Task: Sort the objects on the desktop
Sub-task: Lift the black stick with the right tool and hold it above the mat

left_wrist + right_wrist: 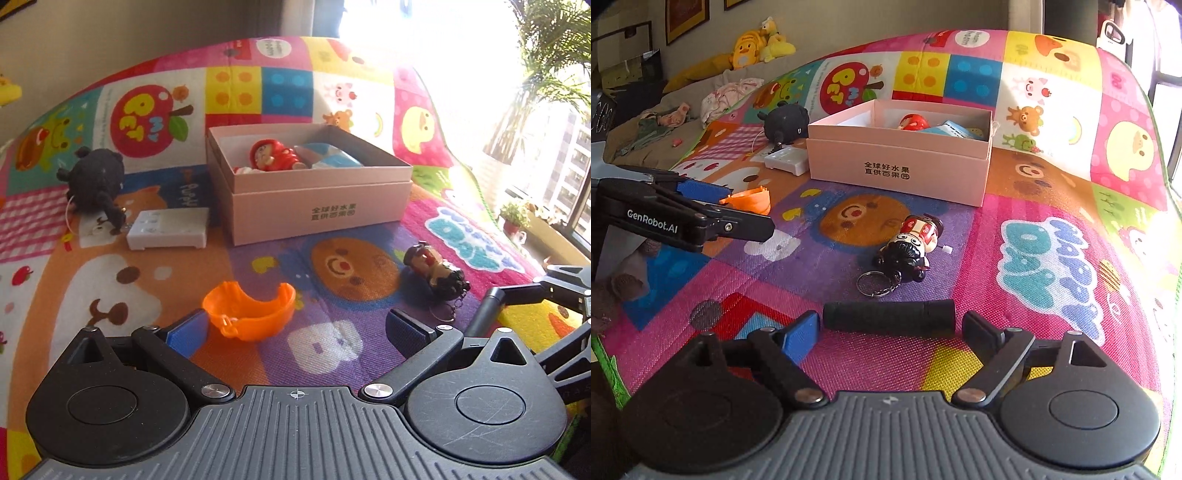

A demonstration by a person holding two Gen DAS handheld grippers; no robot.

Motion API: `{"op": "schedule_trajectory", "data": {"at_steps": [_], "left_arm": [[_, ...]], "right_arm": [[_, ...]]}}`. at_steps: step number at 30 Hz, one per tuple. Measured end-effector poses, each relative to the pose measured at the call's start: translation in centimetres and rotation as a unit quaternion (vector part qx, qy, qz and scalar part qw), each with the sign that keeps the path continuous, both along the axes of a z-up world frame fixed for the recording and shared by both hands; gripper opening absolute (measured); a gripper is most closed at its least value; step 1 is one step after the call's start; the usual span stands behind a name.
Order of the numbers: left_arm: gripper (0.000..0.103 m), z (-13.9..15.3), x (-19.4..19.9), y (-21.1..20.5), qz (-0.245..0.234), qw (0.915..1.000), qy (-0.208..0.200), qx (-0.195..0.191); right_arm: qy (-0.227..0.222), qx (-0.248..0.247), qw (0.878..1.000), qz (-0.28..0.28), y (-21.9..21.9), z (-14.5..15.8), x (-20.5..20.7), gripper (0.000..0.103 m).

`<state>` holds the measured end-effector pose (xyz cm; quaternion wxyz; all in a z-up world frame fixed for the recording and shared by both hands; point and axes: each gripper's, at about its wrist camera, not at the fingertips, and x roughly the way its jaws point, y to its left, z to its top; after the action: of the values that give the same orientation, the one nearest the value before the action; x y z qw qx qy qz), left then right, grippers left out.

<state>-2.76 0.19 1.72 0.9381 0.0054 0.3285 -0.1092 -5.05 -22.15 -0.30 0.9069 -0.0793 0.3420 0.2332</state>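
Note:
A black cylinder [888, 315] lies crosswise on the colourful play mat [1052, 206], between the fingertips of my right gripper [892, 330]. The jaws stand open, with a thin gap at each end of the cylinder. My left gripper [295, 330] is open too. An orange half-shell [251, 314] rests on the mat just inside its blue left finger [186, 334]. A doll keychain [916, 243] lies on its side between the grippers and the pink box [897, 173]. The box holds a red figurine [273, 155] and a blue-white packet [332, 157].
A black plush toy [94, 181] and a white plastic block [168, 229] sit left of the box. Bright windows and potted plants [513, 218] lie beyond the mat's right edge. A bed with yellow plush toys [757, 44] and clothes is at far left.

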Motion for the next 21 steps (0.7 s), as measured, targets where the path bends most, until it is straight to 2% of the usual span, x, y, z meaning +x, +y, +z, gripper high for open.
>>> {"op": "schedule_trajectory", "data": {"at_steps": [3,6,10,12,14,15,21], "left_arm": [[0.103,-0.2,1.0,0.7,0.018,0.9998,0.001,0.013],[0.103,-0.6,1.6,0.8,0.010,0.9996,0.008,0.024],[0.102,-1.1,1.4,0.6,-0.003,0.9996,0.012,0.027],[0.097,-1.2,1.3,0.6,-0.007,0.9995,0.014,0.026],[0.086,-1.3,1.2,0.5,-0.010,0.9994,0.018,0.027],[0.086,-1.3,1.2,0.4,-0.012,0.9994,0.019,0.027],[0.089,-0.9,0.2,-0.3,-0.052,0.9981,0.032,0.010]], "right_arm": [[-0.001,-0.003,1.000,-0.003,0.0,-0.1,0.0,0.093],[0.002,-0.003,1.000,-0.003,0.0,-0.2,0.2,0.097],[0.001,-0.005,1.000,-0.003,0.1,-0.2,0.2,0.098],[0.001,-0.005,1.000,-0.003,0.1,-0.2,0.2,0.098],[0.000,-0.007,1.000,-0.003,0.2,-0.2,0.2,0.098],[-0.001,-0.009,1.000,-0.003,0.2,-0.2,0.2,0.098],[-0.001,-0.011,1.000,-0.006,0.3,-0.2,0.2,0.100]]}}
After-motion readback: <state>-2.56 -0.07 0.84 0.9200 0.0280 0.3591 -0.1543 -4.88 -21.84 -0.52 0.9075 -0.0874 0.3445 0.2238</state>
